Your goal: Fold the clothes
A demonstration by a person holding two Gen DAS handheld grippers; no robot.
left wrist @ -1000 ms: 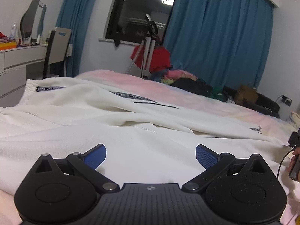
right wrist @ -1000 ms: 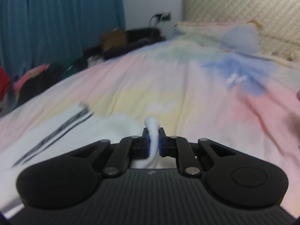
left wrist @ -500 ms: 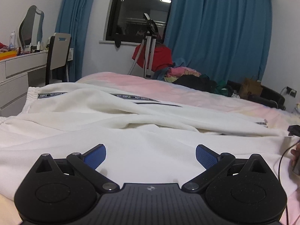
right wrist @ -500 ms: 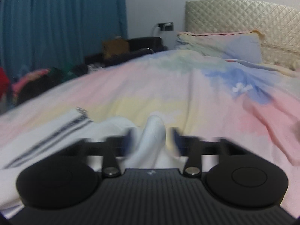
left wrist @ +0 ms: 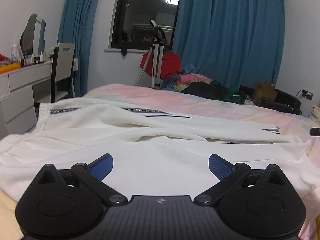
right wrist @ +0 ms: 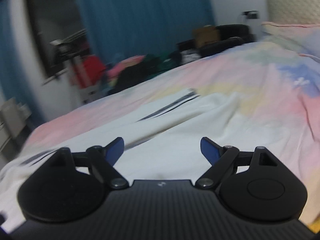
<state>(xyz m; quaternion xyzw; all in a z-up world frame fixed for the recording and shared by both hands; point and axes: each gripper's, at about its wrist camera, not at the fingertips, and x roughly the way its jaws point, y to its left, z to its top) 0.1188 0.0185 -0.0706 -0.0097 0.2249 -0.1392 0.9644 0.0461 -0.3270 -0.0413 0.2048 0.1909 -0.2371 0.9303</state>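
Note:
White trousers (left wrist: 140,136) with black lettered side tape lie spread across the pastel bed (left wrist: 220,106), one leg folded over the other. My left gripper (left wrist: 161,163) hovers low over the near leg, open, nothing between its blue pads (left wrist: 101,166). In the right wrist view, which is motion-blurred, the same white trousers (right wrist: 180,120) lie flat with the leg end near the middle of the bed (right wrist: 270,84). My right gripper (right wrist: 162,148) stands open above the cloth, holding nothing.
A pile of coloured clothes (left wrist: 200,84) and a tripod (left wrist: 157,60) with a red garment stand beyond the bed's far edge. A dresser (left wrist: 18,88) and chair (left wrist: 63,68) are at the left. A pillow and headboard (right wrist: 296,6) lie far right.
My right gripper was shut on a fold of the white trousers; it has opened, dropped the cloth and swung left. The left gripper stayed open and barely moved.

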